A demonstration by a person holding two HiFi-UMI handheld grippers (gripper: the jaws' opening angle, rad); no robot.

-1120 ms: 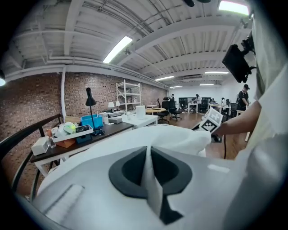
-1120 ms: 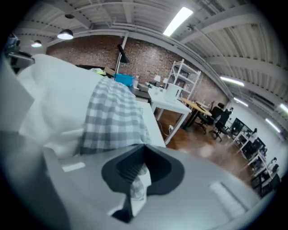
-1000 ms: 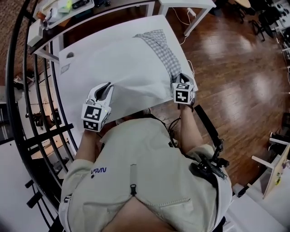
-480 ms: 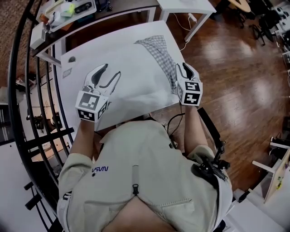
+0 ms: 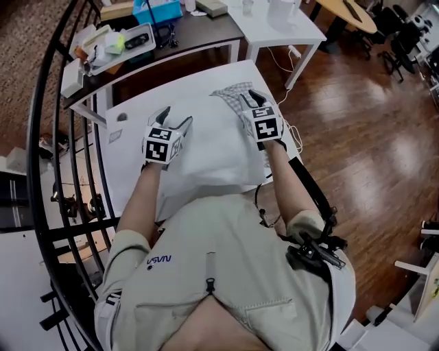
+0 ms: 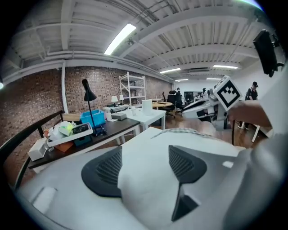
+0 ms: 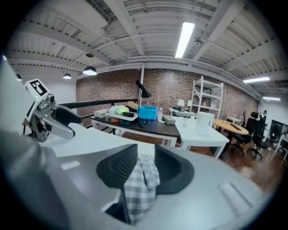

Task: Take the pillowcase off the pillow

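Note:
A white pillow point(image 5: 206, 154) lies on the white table point(image 5: 123, 140), its checked pillowcase point(image 5: 232, 96) bunched at the far right end. My left gripper point(image 5: 175, 116) hovers over the pillow's far left part. Its jaws have just been opening and stand wide, with only a bulge of white pillow point(image 6: 144, 179) showing between the pads point(image 6: 104, 173). My right gripper point(image 5: 251, 96) is at the checked end, shut on a fold of the pillowcase point(image 7: 141, 188) that hangs from between its pads point(image 7: 121, 168).
A dark desk point(image 5: 178, 41) with a blue box point(image 5: 156, 9), a tray and a lamp stands behind the table, and a small white table point(image 5: 281, 20) is beside it. A black railing point(image 5: 68, 171) runs along the left. Wooden floor point(image 5: 357, 151) lies to the right.
Both grippers have moved from the pillow's near edge toward its far end. The left jaws went from shut to wide open. The right gripper now holds checked fabric at the far right.

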